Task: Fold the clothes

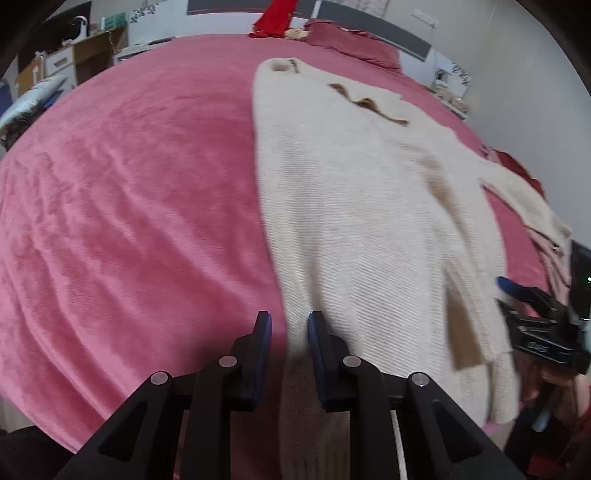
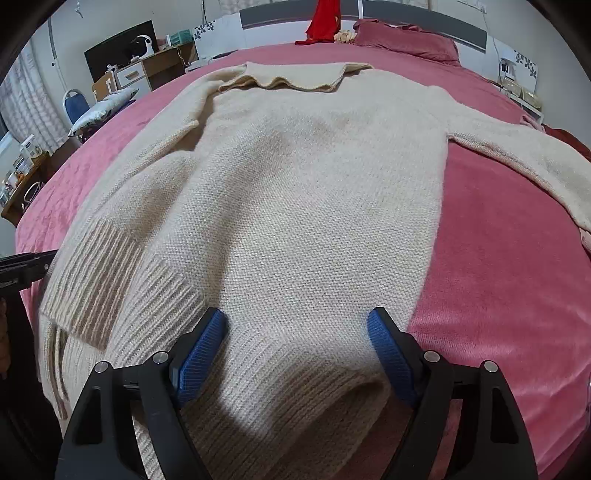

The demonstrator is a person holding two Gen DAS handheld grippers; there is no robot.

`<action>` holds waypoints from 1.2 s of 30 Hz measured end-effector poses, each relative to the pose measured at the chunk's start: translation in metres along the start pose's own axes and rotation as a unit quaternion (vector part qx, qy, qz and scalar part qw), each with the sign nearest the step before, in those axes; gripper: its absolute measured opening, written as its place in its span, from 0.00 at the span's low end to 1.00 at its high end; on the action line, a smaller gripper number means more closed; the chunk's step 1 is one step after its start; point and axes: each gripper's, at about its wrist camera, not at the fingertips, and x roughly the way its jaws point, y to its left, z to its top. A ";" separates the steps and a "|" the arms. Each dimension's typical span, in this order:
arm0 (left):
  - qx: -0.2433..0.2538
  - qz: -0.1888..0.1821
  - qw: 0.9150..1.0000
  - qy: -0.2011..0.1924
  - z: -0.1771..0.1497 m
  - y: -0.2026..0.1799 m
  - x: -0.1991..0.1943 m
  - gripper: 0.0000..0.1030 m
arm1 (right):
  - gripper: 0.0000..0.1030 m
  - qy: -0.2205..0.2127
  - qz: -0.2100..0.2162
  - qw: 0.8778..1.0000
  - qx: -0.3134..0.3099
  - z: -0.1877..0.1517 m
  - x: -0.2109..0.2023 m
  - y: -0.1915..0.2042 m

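Note:
A cream knit sweater (image 2: 295, 192) lies flat on the pink blanket (image 2: 498, 295), collar far, ribbed hem near. Its left sleeve is folded over the body, its cuff (image 2: 96, 284) near the hem; the right sleeve (image 2: 524, 158) stretches out to the right. My right gripper (image 2: 297, 345) is open just above the hem, jaws wide apart over the knit. My left gripper (image 1: 290, 341) hovers at the sweater's left edge (image 1: 369, 221), jaws a narrow gap apart with the hem edge between them; no firm grip shows. The right gripper also shows in the left wrist view (image 1: 532, 314).
The bed's headboard (image 2: 424, 22), a pink pillow (image 2: 402, 40) and a red garment (image 2: 325, 22) are at the far end. A desk with drawers (image 2: 144, 70) and a blue chair (image 2: 75, 105) stand left of the bed. A nightstand (image 2: 524, 92) stands at right.

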 end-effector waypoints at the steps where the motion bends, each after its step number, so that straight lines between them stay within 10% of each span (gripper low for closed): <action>1: -0.007 -0.011 1.000 0.002 0.000 0.001 0.000 0.18 | 0.79 0.000 0.001 1.000 0.000 -0.001 -0.001 0.000; 10: -0.062 -0.098 0.993 0.034 0.001 0.004 0.002 0.21 | 0.79 -0.001 -0.001 1.000 -0.005 -0.009 -0.005 0.007; 22: 0.005 -0.015 1.000 0.020 0.007 -0.018 -0.012 0.03 | 0.79 0.001 -0.004 1.000 -0.009 -0.018 -0.011 0.017; 31: -0.017 0.108 0.990 -0.092 0.080 0.066 -0.094 0.03 | 0.79 0.002 -0.007 1.000 -0.012 -0.026 -0.018 0.026; 36: -0.063 0.282 0.948 -0.134 0.146 0.169 -0.146 0.04 | 0.79 0.005 -0.008 1.000 -0.013 -0.030 -0.021 0.031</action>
